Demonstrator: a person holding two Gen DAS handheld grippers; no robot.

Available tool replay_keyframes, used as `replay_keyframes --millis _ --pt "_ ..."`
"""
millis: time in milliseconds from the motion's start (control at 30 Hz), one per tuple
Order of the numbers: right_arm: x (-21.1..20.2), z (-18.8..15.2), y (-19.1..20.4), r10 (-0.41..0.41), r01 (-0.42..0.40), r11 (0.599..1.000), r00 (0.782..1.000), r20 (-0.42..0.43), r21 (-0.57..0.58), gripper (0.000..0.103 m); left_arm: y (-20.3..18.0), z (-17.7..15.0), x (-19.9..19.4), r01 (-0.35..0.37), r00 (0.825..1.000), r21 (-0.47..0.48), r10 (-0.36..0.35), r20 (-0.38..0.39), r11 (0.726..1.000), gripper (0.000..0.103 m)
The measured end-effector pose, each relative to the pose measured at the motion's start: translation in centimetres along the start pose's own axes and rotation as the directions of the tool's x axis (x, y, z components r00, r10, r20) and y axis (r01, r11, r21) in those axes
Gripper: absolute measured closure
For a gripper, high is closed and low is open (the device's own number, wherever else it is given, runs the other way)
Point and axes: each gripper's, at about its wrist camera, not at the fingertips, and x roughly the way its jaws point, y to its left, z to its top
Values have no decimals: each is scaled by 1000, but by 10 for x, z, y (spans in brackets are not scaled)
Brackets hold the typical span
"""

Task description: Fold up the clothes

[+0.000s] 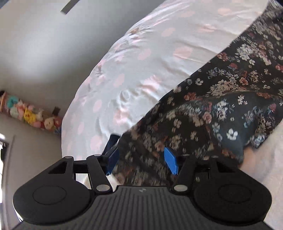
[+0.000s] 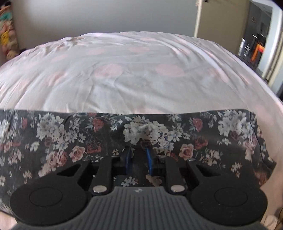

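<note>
bare bedsheet (image 2: 141,79) beyond floral garment (image 2: 53,141), wall (image 2: 106,16) behind

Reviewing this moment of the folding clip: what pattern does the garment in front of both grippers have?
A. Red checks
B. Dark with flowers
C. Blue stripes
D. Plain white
B: the garment is dark cloth printed with white and pinkish-red flowers, lying on a pale bedsheet with faint pink spots.
</note>
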Motion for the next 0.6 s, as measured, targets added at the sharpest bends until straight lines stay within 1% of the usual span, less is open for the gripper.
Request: replay_keyframes --millis 67,167,233,300,367,433,500,533,600 --pt "-14 -6 8 -21 21 1000 999 27 6 80 12 -19 -9 19 1000 -86 -19 0 996 47" --pt "-45 -29 25 10 -15 998 996 91 59 80 21 -49 -20 41 999 -213 -41 8 976 47" --pt "-62 -48 40 46 -56 993 994 96 103 79 22 -67 -27 69 998 -298 -68 13 952 47" --pt "-77 -66 55 87 -100 984 992 92 146 77 22 -83 -33 97 995 -391 -96 22 915 47" --pt "-91 -82 67 126 -143 970 988 91 199 72 18 -97 -38 131 991 -492 -128 41 861 47" --pt "-104 -99 77 168 -188 947 981 99 259 66 10 -110 -41 184 982 -567 -174 73 803 47" --pt "-114 -115 89 196 -217 937 975 102 274 63 -2 -120 -41 222 973 -629 -207 99 745 47" --pt "-118 -121 95 202 -219 940 975 90 261 61 -9 -124 -38 238 969 -665 -224 109 708 47" --pt "-125 -130 103 214 -224 945 974 69 238 60 -19 -133 -29 269 958 -736 -254 135 622 47"
